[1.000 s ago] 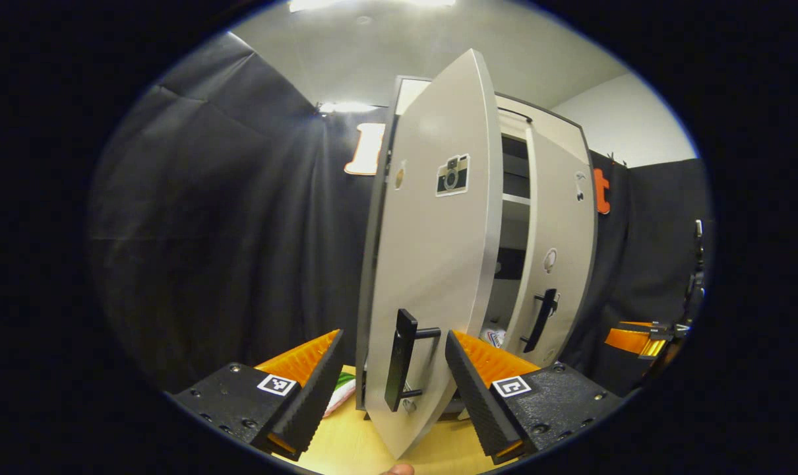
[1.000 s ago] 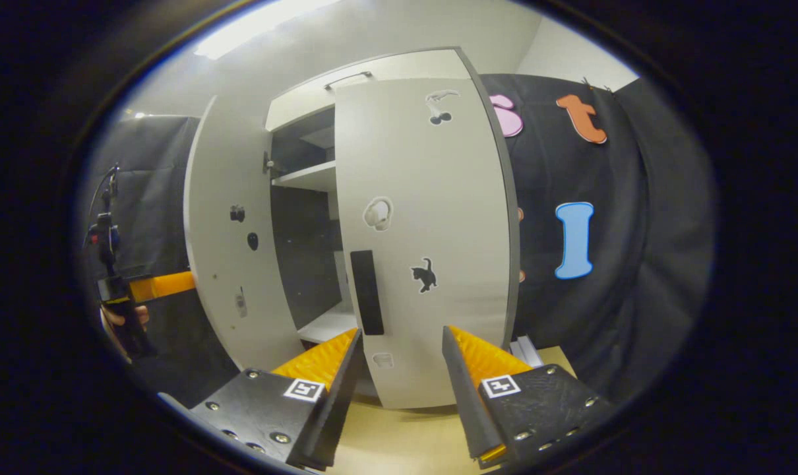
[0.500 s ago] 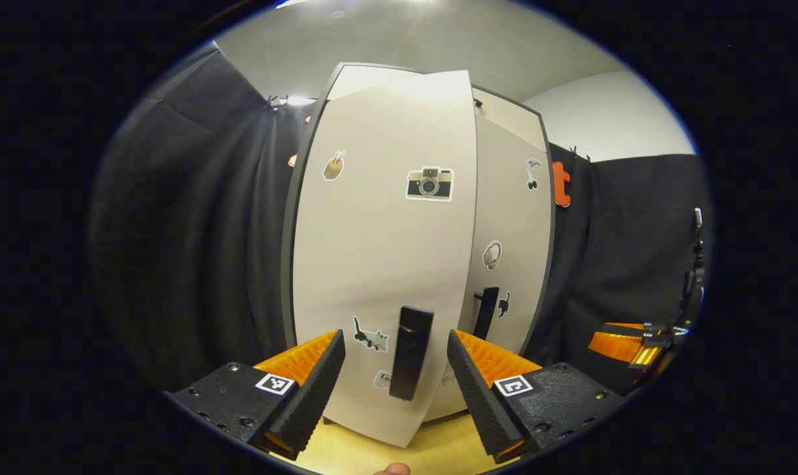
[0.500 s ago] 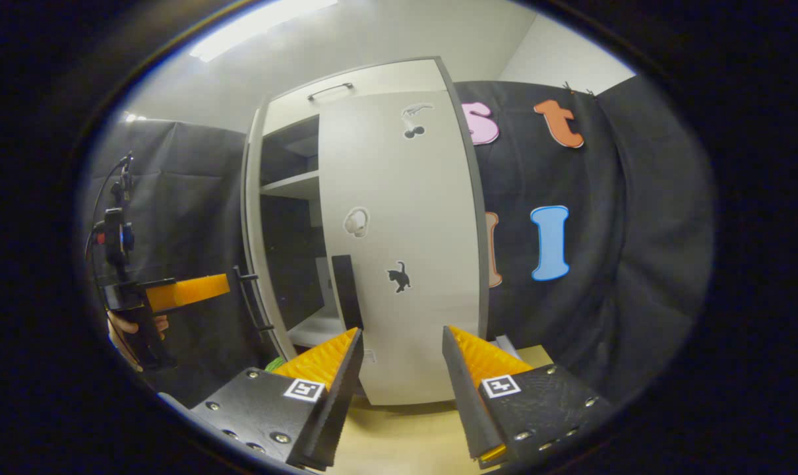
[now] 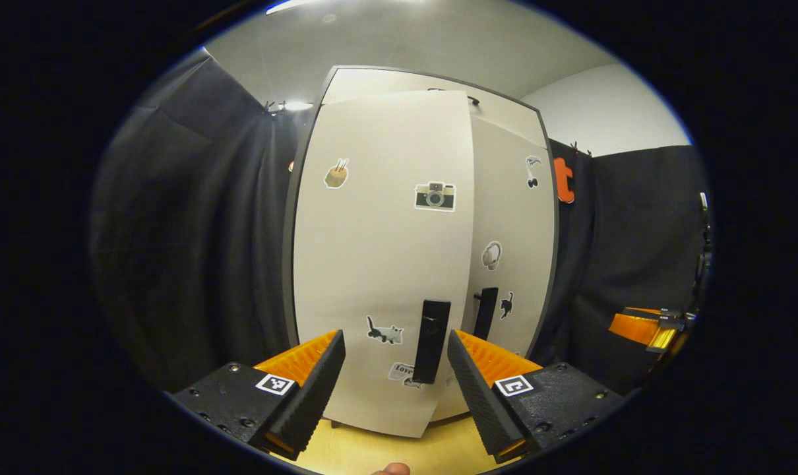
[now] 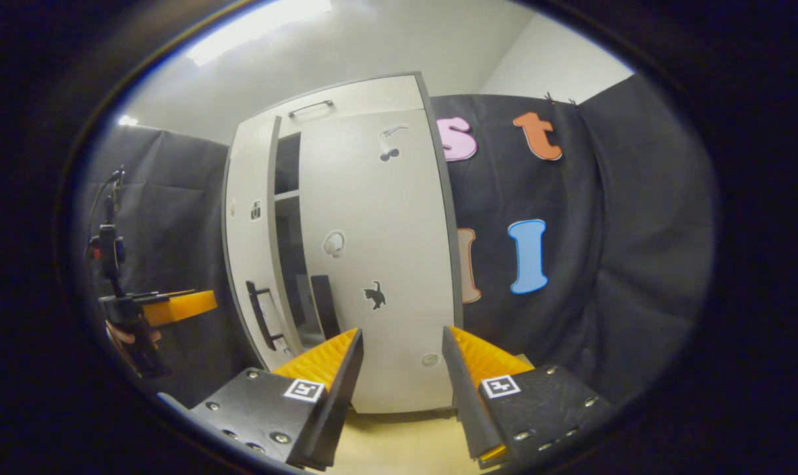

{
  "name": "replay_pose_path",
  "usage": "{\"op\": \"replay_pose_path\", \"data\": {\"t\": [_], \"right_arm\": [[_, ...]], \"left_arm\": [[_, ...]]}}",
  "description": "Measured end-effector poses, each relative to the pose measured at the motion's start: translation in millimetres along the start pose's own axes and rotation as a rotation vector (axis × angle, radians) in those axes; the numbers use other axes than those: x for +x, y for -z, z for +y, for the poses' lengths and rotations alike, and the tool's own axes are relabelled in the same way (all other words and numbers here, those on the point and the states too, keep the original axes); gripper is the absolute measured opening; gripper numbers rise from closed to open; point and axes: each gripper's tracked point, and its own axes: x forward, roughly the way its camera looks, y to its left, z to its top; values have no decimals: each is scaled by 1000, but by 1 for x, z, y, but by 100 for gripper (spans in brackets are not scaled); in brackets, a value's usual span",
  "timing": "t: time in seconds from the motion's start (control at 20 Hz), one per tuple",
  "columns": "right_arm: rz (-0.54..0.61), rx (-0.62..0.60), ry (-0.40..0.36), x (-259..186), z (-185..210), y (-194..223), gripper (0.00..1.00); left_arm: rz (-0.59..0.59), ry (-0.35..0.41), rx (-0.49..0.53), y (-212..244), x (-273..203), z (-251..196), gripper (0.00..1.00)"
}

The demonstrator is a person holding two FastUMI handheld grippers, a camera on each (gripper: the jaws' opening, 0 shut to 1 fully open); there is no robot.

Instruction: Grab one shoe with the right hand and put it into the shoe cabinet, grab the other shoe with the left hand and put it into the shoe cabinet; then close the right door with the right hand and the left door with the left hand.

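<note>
1. In the left gripper view, the black cloth wall (image 5: 194,231) is hanging at the far left, beside the shoe cabinet (image 5: 399,82).
2. The left gripper (image 5: 392,376) is sitting at the bottom of its own view with its jaws apart, gripping nothing, and the left door's black handle (image 5: 430,341) is showing in the gap between them, farther off.
3. The left door (image 5: 379,264) is facing this camera almost flat, carrying a camera sticker (image 5: 434,196) and a cat sticker (image 5: 384,332).
4. The right door (image 5: 511,244) is lying just beside it to the right, with its own handle (image 5: 485,313) close to the seam.
5. In the right gripper view, the left gripper (image 6: 175,307) is showing at the far left, held by a hand (image 6: 132,336).
6. There the left door (image 6: 250,244) is standing slightly ajar, a dark gap separating it from the right door (image 6: 379,264), and a shelf edge is showing inside the gap.
7. The right gripper (image 6: 399,369) is hovering with jaws apart and empty, in front of the right door's lower part.
8. The shoes cannot be made out in either view.
9. The cabinet is standing on a light wooden table (image 6: 399,435).
</note>
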Motion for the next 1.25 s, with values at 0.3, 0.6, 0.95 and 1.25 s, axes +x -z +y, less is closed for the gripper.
{"op": "replay_pose_path", "data": {"t": [0.3,0.6,0.95,1.25], "right_arm": [[-12,14,-4,3,4,-3,72],[-29,9,14,-2,11,-5,67],[-56,-23,135,-36,-9,-11,71],[-82,-55,225,-74,-37,-24,72]], "left_arm": [[-4,-55,-23,1,-4,22,90],[-8,-27,-4,-1,0,20,95],[-7,97,17,6,20,-15,95],[-17,208,17,12,38,-71,95]]}}
